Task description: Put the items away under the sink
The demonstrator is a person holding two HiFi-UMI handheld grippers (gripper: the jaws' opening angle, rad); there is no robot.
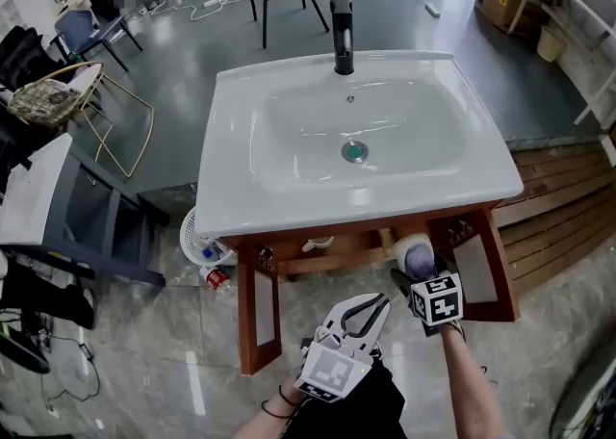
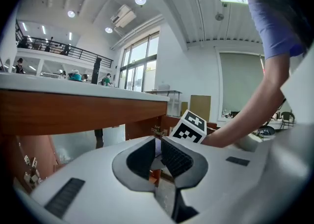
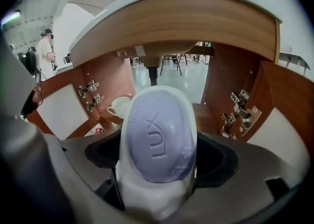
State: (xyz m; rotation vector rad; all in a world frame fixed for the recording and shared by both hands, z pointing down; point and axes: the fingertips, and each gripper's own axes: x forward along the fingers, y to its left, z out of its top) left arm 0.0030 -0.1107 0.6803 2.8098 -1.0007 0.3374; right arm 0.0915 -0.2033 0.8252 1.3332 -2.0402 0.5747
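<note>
A purple bar of soap lies in a white soap dish, and my right gripper is shut on the dish. In the head view the soap is at the open front of the wooden cabinet under the white sink, in front of my right gripper. A white cup stands on the shelf inside. My left gripper hangs lower, before the opening, jaws together and empty; the left gripper view shows its pads nearly touching.
Both cabinet doors stand open, the left door and the right door. A white fan-like thing and a red can lie on the floor left of the cabinet. Wooden decking lies to the right.
</note>
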